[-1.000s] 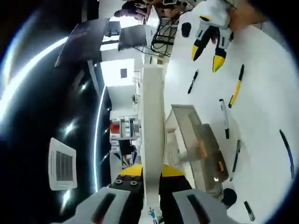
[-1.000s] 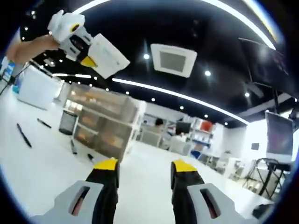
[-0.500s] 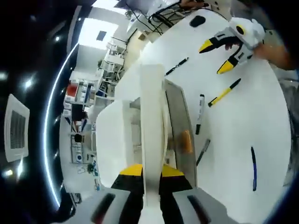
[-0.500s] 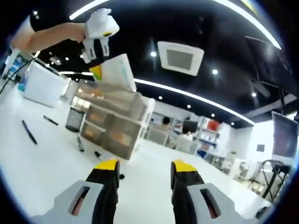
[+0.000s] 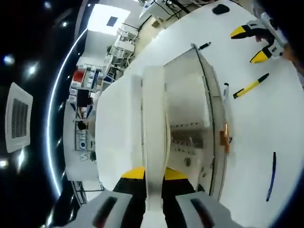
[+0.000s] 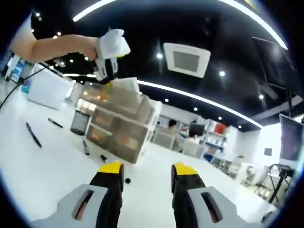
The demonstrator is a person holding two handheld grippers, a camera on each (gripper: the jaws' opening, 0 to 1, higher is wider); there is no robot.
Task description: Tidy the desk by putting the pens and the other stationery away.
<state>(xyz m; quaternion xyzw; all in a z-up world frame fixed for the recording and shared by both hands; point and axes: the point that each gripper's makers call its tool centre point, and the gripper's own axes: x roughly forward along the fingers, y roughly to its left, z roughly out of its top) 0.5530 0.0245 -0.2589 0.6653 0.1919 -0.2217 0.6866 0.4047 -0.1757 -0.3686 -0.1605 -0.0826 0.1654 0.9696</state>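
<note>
Pinching a white pad (image 5: pixel 154 142), left hand-held gripper (image 5: pixel 151 178) tops drawer unit (image 5: pixel 190 118); right (image 6: pixel 143 176) spread.

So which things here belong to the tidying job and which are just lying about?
Part of the job:
- white flat piece in the left claw
- drawer organiser
- yellow pen
- blue pen
- black marker
- right claw, empty

Just lying about:
- black mouse
- cables
</note>
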